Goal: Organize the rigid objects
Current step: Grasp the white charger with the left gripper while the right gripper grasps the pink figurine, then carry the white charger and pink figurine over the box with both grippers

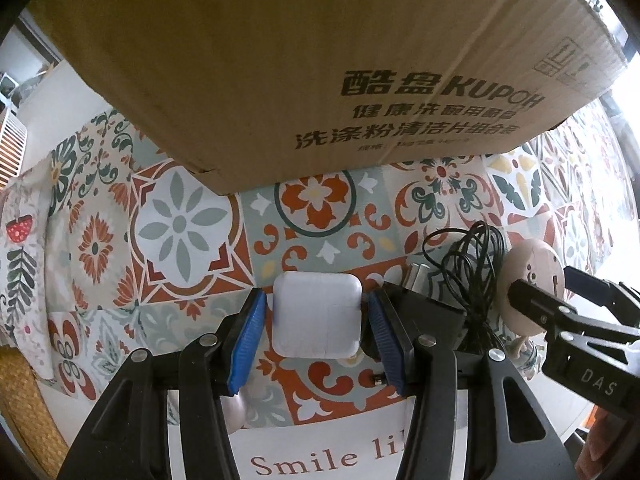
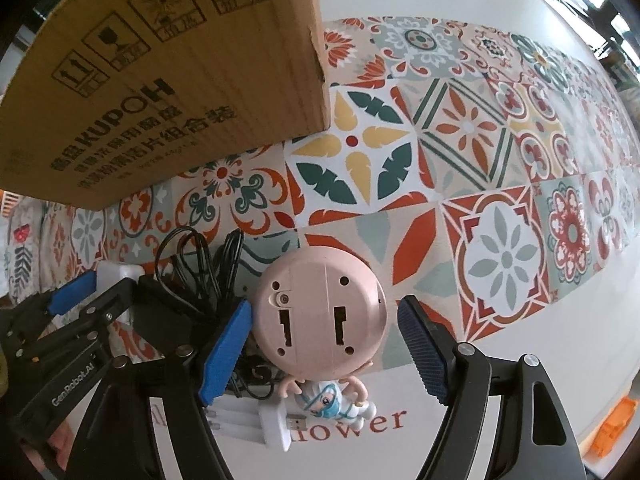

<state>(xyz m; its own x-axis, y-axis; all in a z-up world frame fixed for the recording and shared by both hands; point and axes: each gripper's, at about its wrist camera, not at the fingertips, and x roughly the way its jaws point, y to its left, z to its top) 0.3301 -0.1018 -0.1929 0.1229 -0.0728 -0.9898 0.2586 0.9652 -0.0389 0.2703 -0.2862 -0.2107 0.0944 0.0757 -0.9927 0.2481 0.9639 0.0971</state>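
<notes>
In the left wrist view, a white square charger (image 1: 318, 316) lies on the patterned tablecloth (image 1: 180, 220). My left gripper (image 1: 318, 316) is open, with its blue pads on either side of the charger, a small gap on each side. In the right wrist view, a pink round clock (image 2: 322, 316) lies back side up, with a small cartoon figure (image 2: 332, 400) attached below it. My right gripper (image 2: 324, 332) is open around the clock, not touching it. A black adapter with a coiled black cable (image 1: 476, 276) lies between the charger and the clock.
A large cardboard box (image 1: 320, 60) stands just behind the objects; it also shows in the right wrist view (image 2: 160, 80). A white USB battery charger (image 2: 256, 420) lies near the table's front edge. The patterned cloth stretches away to the right (image 2: 500, 160).
</notes>
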